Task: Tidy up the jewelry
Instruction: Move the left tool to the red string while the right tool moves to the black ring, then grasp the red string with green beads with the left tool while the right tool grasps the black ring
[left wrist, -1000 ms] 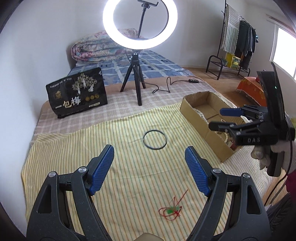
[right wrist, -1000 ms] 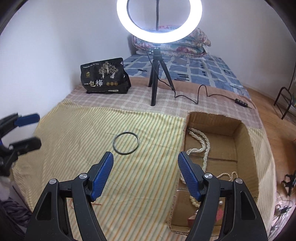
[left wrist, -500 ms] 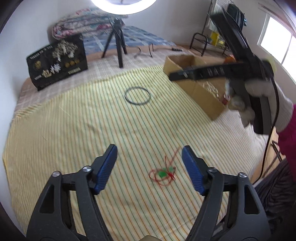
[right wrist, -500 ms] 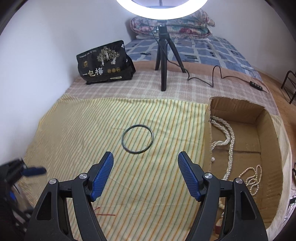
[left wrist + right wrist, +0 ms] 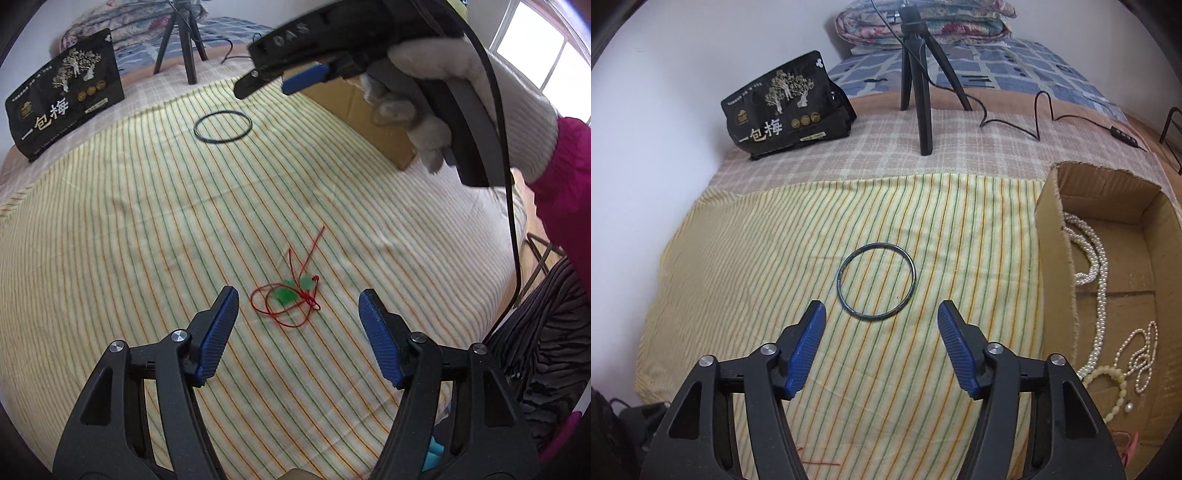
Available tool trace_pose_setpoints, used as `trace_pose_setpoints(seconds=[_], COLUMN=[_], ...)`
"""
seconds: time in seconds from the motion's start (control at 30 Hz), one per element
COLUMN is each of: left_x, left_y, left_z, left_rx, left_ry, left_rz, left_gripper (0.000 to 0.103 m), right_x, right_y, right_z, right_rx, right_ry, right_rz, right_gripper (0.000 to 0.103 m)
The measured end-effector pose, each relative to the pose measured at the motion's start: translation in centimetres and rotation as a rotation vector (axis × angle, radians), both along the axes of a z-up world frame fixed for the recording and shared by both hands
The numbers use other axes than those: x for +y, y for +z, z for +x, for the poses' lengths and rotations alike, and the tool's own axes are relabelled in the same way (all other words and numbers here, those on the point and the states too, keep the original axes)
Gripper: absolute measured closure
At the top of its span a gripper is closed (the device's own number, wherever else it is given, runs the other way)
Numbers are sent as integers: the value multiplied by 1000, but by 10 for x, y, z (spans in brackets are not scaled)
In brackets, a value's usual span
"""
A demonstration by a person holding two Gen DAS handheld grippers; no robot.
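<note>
A red cord necklace with green stones (image 5: 291,295) lies on the yellow striped cloth (image 5: 129,221). My left gripper (image 5: 298,299) is open, its blue pads either side of the necklace just above it. A dark bangle (image 5: 876,285) lies on the cloth further back; it also shows in the left wrist view (image 5: 223,126). My right gripper (image 5: 881,315) is open and empty, hovering just short of the bangle. A cardboard box (image 5: 1108,206) at the right holds pearl strands (image 5: 1097,266).
A black snack bag (image 5: 783,107) and a ring-light tripod (image 5: 919,85) with its cable stand at the back. Folded bedding (image 5: 923,22) lies behind. The right gripper's body and gloved hand (image 5: 424,74) hang above the cloth in the left wrist view.
My left gripper has dropped toward the red necklace, which now sits between its pads. My right gripper has moved left from the box toward the bangle.
</note>
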State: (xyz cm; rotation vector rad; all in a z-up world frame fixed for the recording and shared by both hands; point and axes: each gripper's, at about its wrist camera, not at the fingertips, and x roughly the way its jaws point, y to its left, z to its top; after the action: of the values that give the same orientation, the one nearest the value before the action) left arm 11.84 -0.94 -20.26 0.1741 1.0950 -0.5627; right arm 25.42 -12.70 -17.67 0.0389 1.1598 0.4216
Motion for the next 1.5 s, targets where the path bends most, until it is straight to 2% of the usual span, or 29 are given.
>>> trace_pose_setpoints(seconds=[0.2, 0.3, 0.47, 0.53, 0.87, 1.0, 1.17, 1.23, 1.33, 1.5], left_x=[-3, -6, -13, -15, -25, -26, -31, -33, -35, -37], left_y=[-13, -17, -24, -29, -34, -35, -33, -33, -32, -30], left_z=[2, 5, 9, 12, 12, 14, 11, 12, 10, 8], left_rx=[6, 13, 15, 17, -13, -15, -31, -33, -36, -40], left_ry=[-14, -5, -22, -25, -54, -57, -74, -82, -84, -77], left_rz=[46, 51, 68, 80, 114, 109, 113, 109, 109, 111], left_gripper=[33, 33, 33, 40, 48, 55, 65, 71, 73, 74], right_x=[10, 12, 17, 18, 19, 18, 22, 24, 21, 19], right_y=[-11, -17, -29, -33, -47, -49, -55, -55, -55, -54], right_z=[9, 14, 19, 20, 27, 30, 30, 30, 29, 27], right_rx=[11, 17, 34, 38, 66, 70, 54, 43, 34, 28], right_ry=[-3, -8, -4, -2, -12, -26, -17, -14, -19, -11], right_rz=[-29, -42, -69, -75, -89, -84, -128, -146, -142, -132], right_gripper=[45, 56, 59, 60, 60, 61, 68, 78, 90, 98])
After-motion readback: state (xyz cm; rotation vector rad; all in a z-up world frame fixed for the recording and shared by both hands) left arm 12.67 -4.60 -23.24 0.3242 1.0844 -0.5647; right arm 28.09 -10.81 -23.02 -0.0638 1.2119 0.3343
